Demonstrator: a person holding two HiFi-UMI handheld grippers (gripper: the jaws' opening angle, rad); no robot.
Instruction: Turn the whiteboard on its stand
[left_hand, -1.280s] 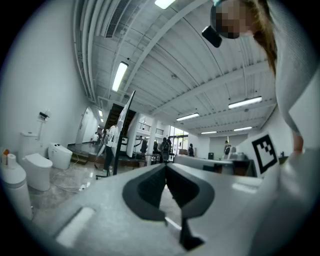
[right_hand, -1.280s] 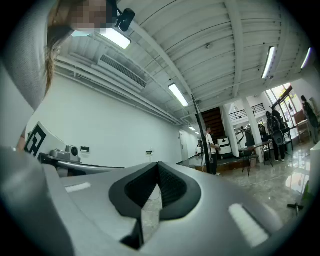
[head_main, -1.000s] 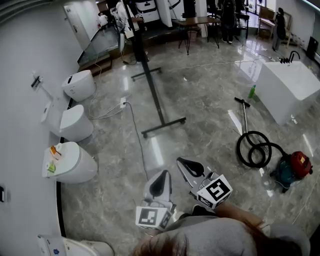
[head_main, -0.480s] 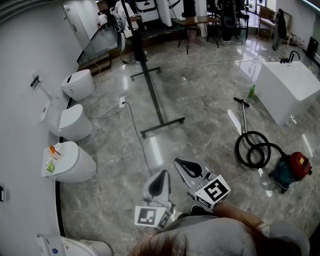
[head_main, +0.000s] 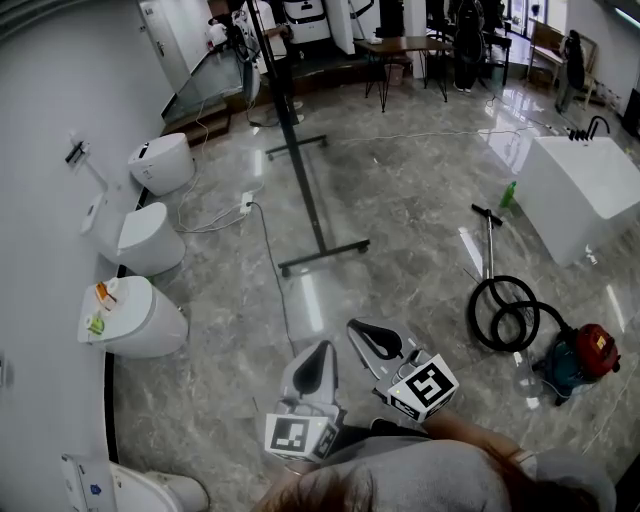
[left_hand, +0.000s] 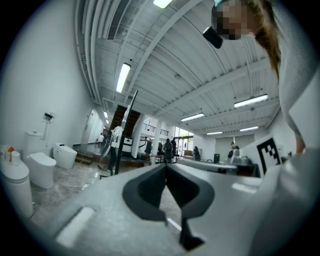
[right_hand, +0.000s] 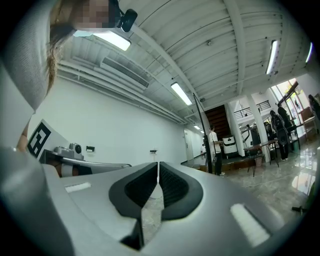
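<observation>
My left gripper & right gripper both shut on nothing; left gripper view gets the whiteboard edge-on, only head view shows the stand feet, vacuum.

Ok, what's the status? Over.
Left tongs shut, empty. Right tongs shut, empty. Whiteboard stand ahead, untouched. Cable on floor in between.

No word, number or brand can be read anywhere. The white marker cube of the left gripper and the second cube of the right gripper carry only black-and-white square patterns, no lettering. The orange and green stickers on the nearest white toilet are too small to read.
</observation>
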